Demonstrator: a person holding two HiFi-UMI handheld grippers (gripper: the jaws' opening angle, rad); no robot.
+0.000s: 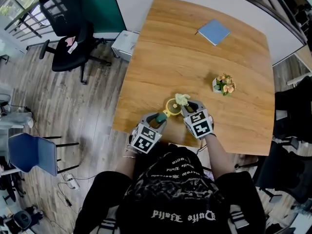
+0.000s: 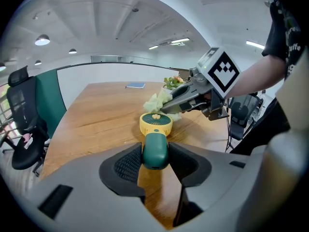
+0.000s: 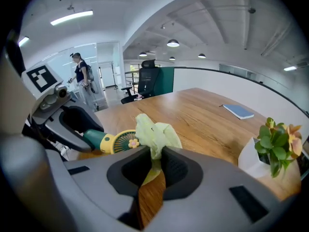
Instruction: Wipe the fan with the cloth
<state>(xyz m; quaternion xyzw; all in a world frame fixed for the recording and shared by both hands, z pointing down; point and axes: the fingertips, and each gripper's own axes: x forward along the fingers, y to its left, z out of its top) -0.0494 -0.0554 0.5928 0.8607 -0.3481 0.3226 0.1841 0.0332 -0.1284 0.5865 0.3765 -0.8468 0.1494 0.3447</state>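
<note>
place: office, pretty sure | clues: black swivel chair, big wooden counter, blue notebook, ceiling strip lights

Bright, even light from round white ceiling lamps; soft shadows. Gripper views show strong fisheye warping and black corners.

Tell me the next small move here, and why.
Probably sweep the cloth in the right hand-held gripper across the yellow grille of the fan. The left hand-held gripper is clamped on the fan's green handle, holding it steady. The cloth sits just beside the fan's head, so a short sideways stroke should start the wipe.
</note>
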